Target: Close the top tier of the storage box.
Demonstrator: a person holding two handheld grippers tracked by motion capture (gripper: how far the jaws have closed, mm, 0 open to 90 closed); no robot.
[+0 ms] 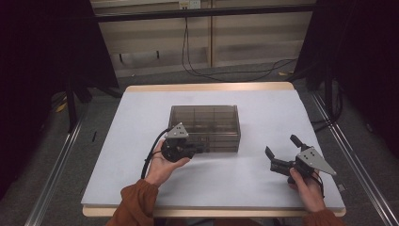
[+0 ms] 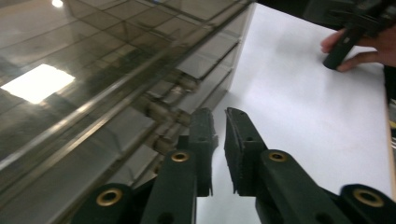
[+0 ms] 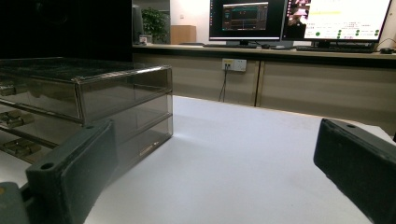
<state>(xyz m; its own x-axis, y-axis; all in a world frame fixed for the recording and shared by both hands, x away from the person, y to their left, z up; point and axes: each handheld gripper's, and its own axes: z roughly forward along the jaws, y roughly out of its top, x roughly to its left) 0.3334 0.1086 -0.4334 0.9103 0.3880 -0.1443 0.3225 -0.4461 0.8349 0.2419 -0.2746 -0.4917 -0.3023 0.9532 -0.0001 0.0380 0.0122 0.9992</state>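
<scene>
Smoky clear drawer box [image 1: 205,127] sits mid-surface [image 1: 263,113], nearer the far edge. Left gripper [image 1: 197,149] is at the box's near front face, jaws nearly closed with a thin gap, grasping nothing visible. Right gripper [image 1: 281,150] rests near the near-right corner, jaws spread wide, empty.

This was a lab or office workroom rigged for recording. A white table [image 1: 263,117] stood on grey carpet [image 1: 108,122], flanked by metal floor rails [image 1: 51,174] and black curtains [image 1: 42,56]. Cables [image 1: 226,73] trailed across the floor from a wall socket [image 3: 234,65]. Behind the table ran a long bench [image 3: 280,53] carrying monitors [image 3: 299,18] lit with software windows, and a potted plant [image 3: 154,23] stood by a cardboard box [image 3: 182,34].
</scene>
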